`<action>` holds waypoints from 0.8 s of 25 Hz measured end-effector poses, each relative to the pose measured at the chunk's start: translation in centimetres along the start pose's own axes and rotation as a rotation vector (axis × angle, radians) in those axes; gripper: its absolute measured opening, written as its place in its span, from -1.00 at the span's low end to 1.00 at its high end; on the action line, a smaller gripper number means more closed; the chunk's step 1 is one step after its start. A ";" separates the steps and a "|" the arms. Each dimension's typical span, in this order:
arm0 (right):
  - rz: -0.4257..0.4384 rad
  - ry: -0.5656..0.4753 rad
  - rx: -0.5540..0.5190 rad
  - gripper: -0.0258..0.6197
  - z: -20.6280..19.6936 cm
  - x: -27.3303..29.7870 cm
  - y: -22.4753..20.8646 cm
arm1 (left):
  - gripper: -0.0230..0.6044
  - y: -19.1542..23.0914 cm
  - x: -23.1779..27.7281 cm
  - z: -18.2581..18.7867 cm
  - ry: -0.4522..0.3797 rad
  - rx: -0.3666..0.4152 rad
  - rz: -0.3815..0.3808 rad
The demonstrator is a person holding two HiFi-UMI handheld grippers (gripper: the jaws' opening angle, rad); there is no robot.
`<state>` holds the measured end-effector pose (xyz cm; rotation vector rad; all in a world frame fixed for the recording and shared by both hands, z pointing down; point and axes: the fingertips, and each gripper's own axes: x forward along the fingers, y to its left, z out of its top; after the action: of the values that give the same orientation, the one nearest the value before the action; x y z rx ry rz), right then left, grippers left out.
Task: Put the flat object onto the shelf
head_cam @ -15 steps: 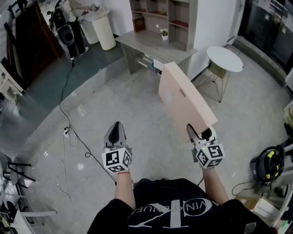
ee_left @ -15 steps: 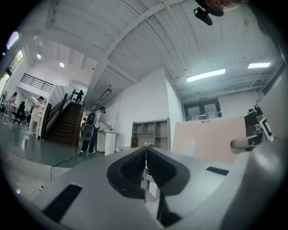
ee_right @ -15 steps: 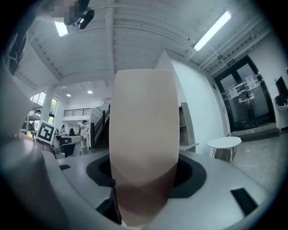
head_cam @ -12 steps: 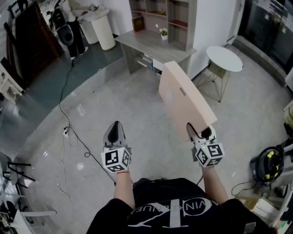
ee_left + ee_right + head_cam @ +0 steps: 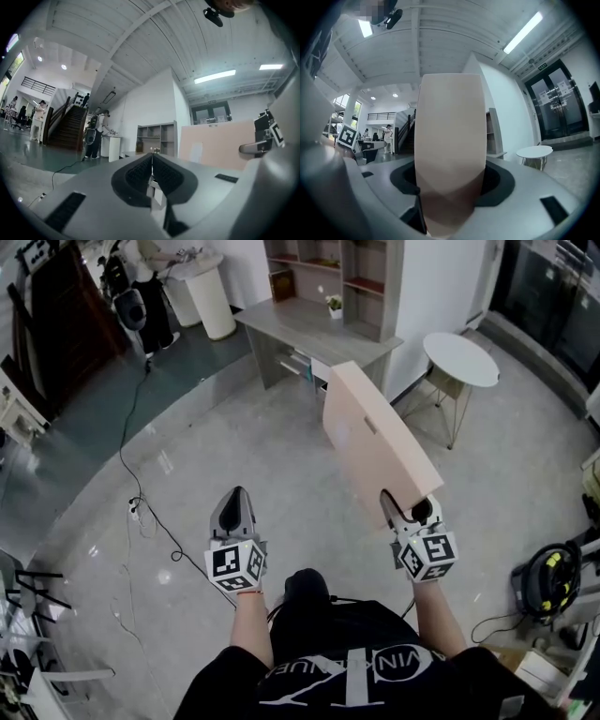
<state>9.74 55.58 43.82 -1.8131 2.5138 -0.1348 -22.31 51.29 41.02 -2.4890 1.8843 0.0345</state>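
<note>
2 tongs: right tongs (image 5: 406,511) still clamp the board (image 5: 370,437), left tongs (image 5: 236,500) clenched empty; a shoe (image 5: 307,585), seemingly, has appeared.

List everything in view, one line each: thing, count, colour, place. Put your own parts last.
flat board: one, pale beige, on edge above the floor, right of centre.
shelf unit: one, grey-brown, behind the desk at the far wall.
desk: one, grey, far middle.
potted plant: one, green, on the desk.
round table: one, white, far right.
cable: one, black, across the floor at left.
left gripper: one, grey, shut and empty, lower left.
right gripper: one, grey, shut on the flat board's near end.
</note>
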 end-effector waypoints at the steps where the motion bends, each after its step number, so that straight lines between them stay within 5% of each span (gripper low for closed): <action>1: 0.002 -0.003 0.004 -0.03 -0.1 0.3 -0.1 | -0.90 0.1 0.4 -0.1 0.004 0.002 0.000; 20: -0.064 0.048 0.022 -0.03 -0.1 14.3 -6.4 | -0.90 2.8 17.8 -2.9 0.064 -0.044 -0.076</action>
<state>11.23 40.02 44.83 -1.9048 2.4764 -0.2095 -20.13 33.29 43.37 -2.6191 1.8303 -0.0050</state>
